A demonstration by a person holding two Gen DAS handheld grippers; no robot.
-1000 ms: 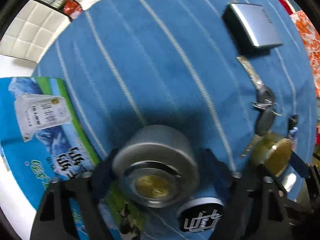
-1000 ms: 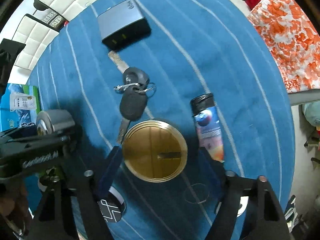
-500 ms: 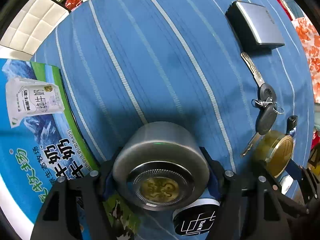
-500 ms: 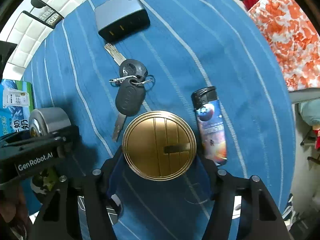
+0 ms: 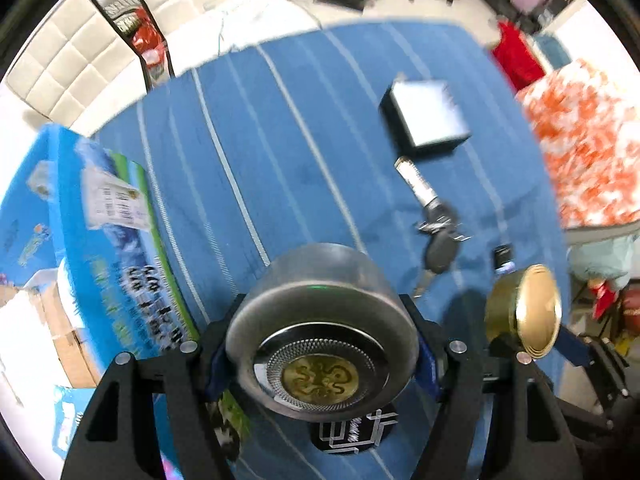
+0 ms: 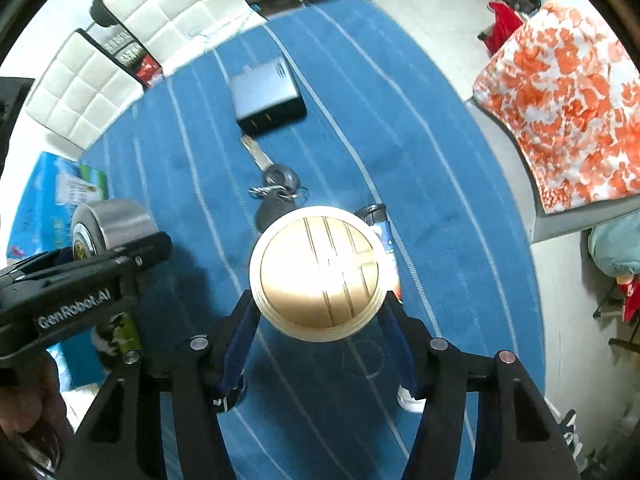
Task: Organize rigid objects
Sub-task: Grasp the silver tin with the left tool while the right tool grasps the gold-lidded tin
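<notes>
My left gripper point(image 5: 320, 340) is shut on a silver round tin point(image 5: 320, 304) with a gold emblem on its face, held above the blue striped cloth point(image 5: 280, 152). My right gripper point(image 6: 316, 308) is shut on a gold round tin point(image 6: 318, 272), also lifted off the cloth; the same gold tin point(image 5: 524, 312) shows at the right in the left wrist view. On the cloth lie a grey box point(image 6: 266, 96), a bunch of keys point(image 6: 276, 192) and a lighter point(image 6: 378, 220), partly hidden behind the gold tin. A black round lid point(image 5: 354, 432) lies below the silver tin.
A blue milk carton box point(image 5: 100, 232) stands at the cloth's left edge. White padded chairs point(image 6: 120, 40) are behind the table. An orange-flowered fabric point(image 6: 568, 100) lies to the right. A person's hand point(image 6: 28, 412) holds the left gripper.
Both grippers closed on their tins and lifted them off the cloth. The views tilted up, so the room beyond the table now shows.
</notes>
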